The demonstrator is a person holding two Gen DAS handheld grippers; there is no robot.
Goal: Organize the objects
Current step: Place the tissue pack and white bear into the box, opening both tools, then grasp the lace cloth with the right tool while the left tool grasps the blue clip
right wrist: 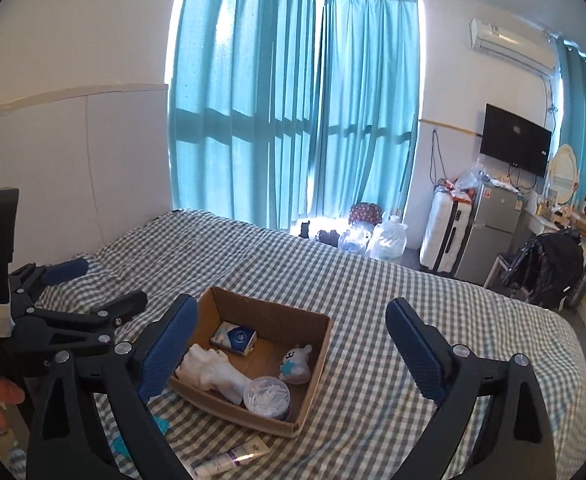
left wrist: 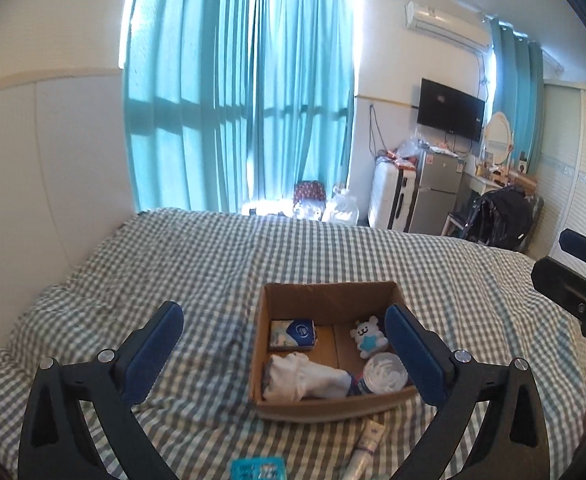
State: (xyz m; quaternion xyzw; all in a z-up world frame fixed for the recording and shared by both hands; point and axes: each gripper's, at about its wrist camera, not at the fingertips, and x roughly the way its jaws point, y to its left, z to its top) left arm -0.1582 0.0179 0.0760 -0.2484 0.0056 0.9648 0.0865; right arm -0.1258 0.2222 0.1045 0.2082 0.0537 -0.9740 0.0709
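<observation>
A cardboard box (left wrist: 331,292) (right wrist: 277,316) sits on the checked bed. In it lie a blue tissue pack (left wrist: 293,333) (right wrist: 235,337), a white bear toy (left wrist: 369,336) (right wrist: 297,364), a white sock (left wrist: 305,378) (right wrist: 213,372) and a round tub of cotton swabs (left wrist: 385,376) (right wrist: 267,396). A white tube (left wrist: 367,448) (right wrist: 233,458) and a teal packet (left wrist: 259,470) (right wrist: 161,426) lie on the bed in front of the box. My left gripper (left wrist: 285,352) is open and empty above the box's near left side. My right gripper (right wrist: 289,350) is open and empty above the box.
The bed (left wrist: 197,256) has a green-and-white checked cover. Teal curtains (left wrist: 237,92), bags, a white suitcase (left wrist: 389,196), a small fridge (left wrist: 437,192), a wall TV (left wrist: 451,108) and a chair with black clothes (left wrist: 501,216) stand beyond the bed.
</observation>
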